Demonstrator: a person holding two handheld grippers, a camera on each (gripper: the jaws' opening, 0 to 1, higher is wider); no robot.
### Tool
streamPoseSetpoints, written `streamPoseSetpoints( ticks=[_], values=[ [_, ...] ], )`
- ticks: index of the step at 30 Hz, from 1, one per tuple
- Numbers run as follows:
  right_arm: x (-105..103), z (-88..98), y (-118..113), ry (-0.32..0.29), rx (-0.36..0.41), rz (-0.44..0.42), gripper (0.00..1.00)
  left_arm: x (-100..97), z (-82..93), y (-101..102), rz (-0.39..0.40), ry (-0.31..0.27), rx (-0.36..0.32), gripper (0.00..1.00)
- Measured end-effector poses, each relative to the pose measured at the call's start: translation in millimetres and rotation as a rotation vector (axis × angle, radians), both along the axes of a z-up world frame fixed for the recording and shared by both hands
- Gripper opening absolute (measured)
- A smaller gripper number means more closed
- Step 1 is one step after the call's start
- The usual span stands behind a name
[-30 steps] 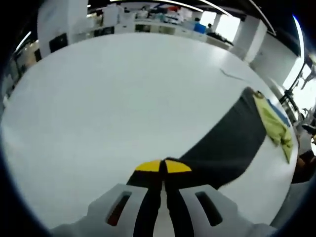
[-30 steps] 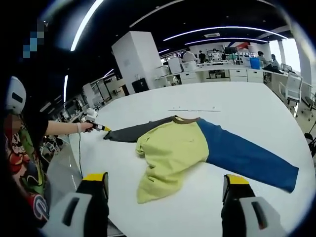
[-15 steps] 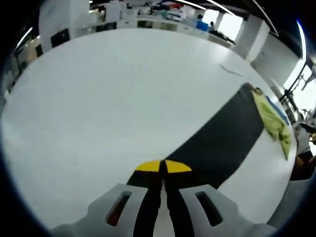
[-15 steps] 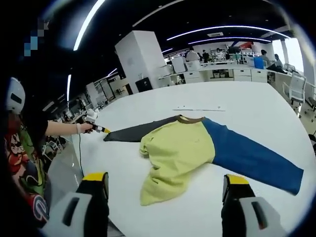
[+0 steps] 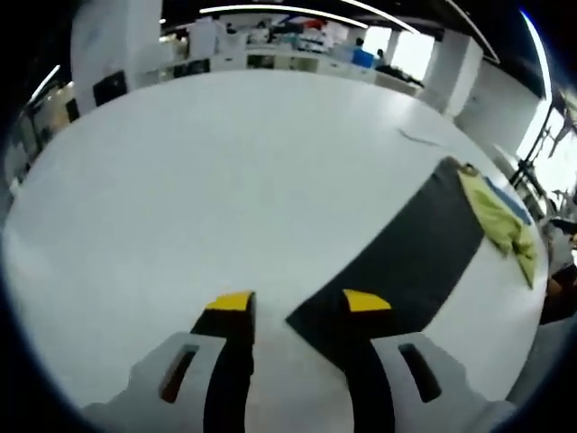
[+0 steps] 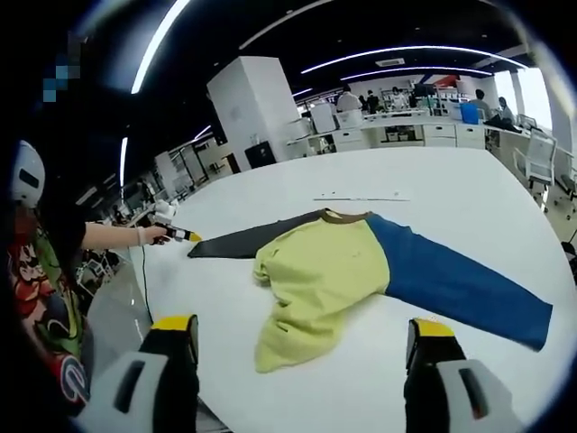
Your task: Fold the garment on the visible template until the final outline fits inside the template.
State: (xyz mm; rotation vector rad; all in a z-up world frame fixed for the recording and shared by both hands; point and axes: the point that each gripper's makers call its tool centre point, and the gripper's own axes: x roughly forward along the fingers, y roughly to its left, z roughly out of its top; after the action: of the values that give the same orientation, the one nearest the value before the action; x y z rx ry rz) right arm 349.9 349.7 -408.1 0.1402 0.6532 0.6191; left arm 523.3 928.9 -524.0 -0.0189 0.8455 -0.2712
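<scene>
A long-sleeved garment lies spread on the white table [image 6: 451, 180]: yellow-green body [image 6: 315, 271], blue sleeve [image 6: 460, 281], dark grey sleeve [image 6: 236, 243], brown collar [image 6: 341, 216]. In the left gripper view the dark grey sleeve [image 5: 406, 253] runs flat from the body [image 5: 505, 225] down to my left gripper [image 5: 297, 302]. That gripper is open, and the cuff end lies loose between its yellow tips, by the right one. In the right gripper view a hand holds the left gripper [image 6: 183, 235] at the sleeve's tip. My right gripper [image 6: 304, 329] hangs open above the table's near edge, short of the body's hem.
Thin marks [image 6: 361, 198] lie on the table beyond the collar. A person in a printed shirt [image 6: 36, 298] stands at the table's left edge. Desks, chairs and a white pillar [image 6: 248, 108] fill the office behind. Bare white tabletop [image 5: 198, 180] spreads left of the sleeve.
My left gripper has opened and let go of the dark grey sleeve's cuff, which now lies on the table. The right gripper stays open and has barely moved.
</scene>
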Motion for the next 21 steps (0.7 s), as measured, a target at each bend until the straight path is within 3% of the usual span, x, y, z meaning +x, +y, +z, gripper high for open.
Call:
streamPoseSetpoints(
  ticks=[6, 21],
  values=[
    [2.7, 0.3, 4.8, -0.007, 0.007, 0.01, 0.97, 3.1, 18.2, -3.2, -0.005, -0.06, 0.0, 0.53],
    [-0.2, -6.2, 17.3, -0.013, 0.017, 0.026, 0.94, -9.3, 66.6, -59.2, -0.099, -0.173, -0.074, 0.54]
  ],
)
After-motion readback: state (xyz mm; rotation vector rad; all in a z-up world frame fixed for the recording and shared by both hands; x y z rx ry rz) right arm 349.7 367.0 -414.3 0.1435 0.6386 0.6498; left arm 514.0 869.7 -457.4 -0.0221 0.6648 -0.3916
